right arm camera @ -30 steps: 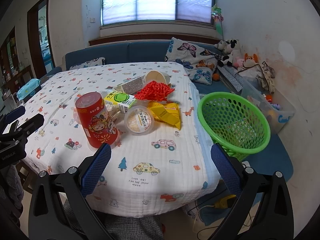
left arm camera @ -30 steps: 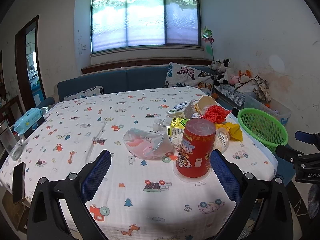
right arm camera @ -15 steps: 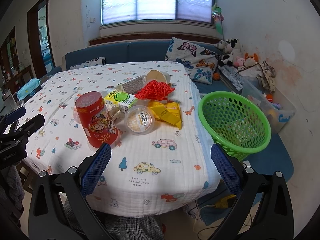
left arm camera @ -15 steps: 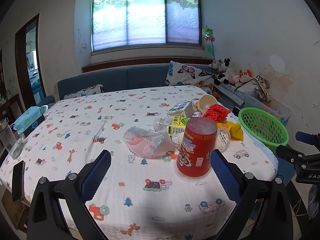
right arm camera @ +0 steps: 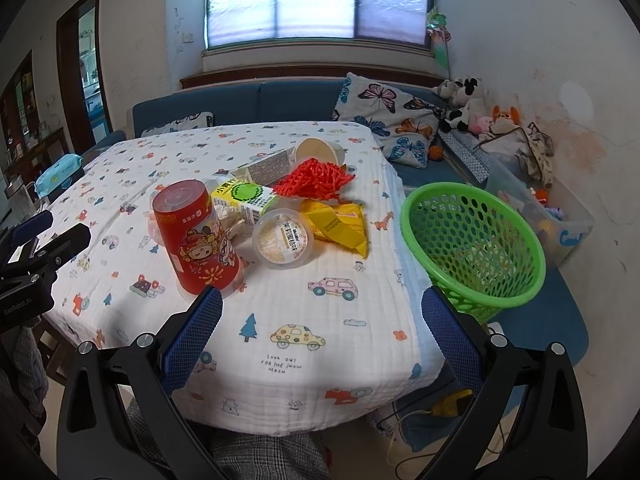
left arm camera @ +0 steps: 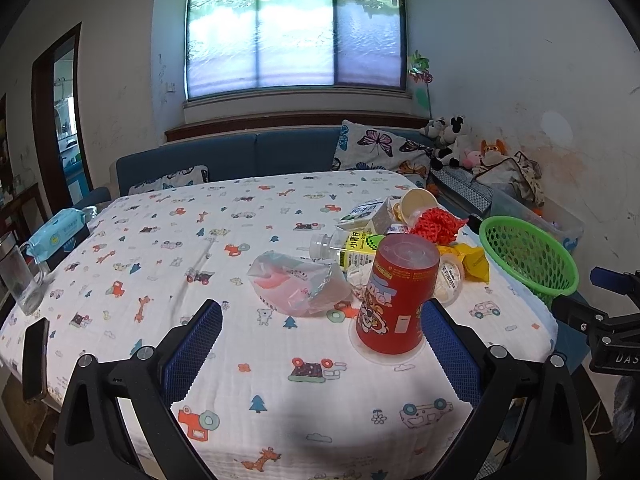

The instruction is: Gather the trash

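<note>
Both grippers — left [left arm camera: 320, 344], right [right arm camera: 320, 332] — stay spread and empty, unmoved; trash [right arm camera: 280, 204] still left of basket [right arm camera: 472, 240].

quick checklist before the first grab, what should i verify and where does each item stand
1. Left gripper open and holding nothing: ok.
2. Right gripper open and holding nothing: ok.
3. Green basket mouth open toward the table, nothing across it: ok. It sits past the table's right edge.
4. Red cup free to take: ok. It stands upside down at the near side of the pile, just ahead of the left gripper's right finger.
5. Trash untangled: not ok. Bottle, plastic bag, round tub, yellow wrapper and red net crowd together.
6. Basket holding nothing yet: cannot tell, since the mesh hides its bottom.
</note>
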{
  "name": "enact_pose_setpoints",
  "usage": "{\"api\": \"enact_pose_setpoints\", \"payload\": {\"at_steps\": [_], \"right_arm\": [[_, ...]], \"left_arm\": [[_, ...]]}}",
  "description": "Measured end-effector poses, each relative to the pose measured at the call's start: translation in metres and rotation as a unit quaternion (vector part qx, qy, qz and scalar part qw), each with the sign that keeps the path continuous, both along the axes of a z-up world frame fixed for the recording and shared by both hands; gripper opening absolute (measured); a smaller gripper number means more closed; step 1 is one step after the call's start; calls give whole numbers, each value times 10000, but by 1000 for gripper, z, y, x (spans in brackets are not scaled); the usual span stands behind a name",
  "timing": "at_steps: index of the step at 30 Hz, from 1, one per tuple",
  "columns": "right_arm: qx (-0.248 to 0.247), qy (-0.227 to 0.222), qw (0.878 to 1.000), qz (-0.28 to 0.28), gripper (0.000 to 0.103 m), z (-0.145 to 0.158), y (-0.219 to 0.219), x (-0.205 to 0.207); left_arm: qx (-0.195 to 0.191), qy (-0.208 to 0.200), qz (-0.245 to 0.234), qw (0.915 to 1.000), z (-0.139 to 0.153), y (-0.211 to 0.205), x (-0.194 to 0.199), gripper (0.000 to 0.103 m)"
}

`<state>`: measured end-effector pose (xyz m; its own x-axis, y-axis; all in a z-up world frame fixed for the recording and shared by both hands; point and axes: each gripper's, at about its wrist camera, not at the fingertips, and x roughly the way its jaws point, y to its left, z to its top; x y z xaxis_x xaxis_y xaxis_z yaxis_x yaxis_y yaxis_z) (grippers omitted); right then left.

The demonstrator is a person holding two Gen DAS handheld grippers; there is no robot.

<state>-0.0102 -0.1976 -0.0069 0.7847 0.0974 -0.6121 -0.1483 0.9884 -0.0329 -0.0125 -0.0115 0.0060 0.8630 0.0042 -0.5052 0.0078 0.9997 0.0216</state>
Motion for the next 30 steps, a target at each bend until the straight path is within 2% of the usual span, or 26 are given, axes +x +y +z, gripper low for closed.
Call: {"api": "enact_pose_setpoints", "payload": {"at_steps": [30], "right_arm": [[7, 39, 9998, 177, 99, -6, 7, 12]], "left_arm": [[-30, 51, 57, 10000, -5, 15, 4, 96]]}}
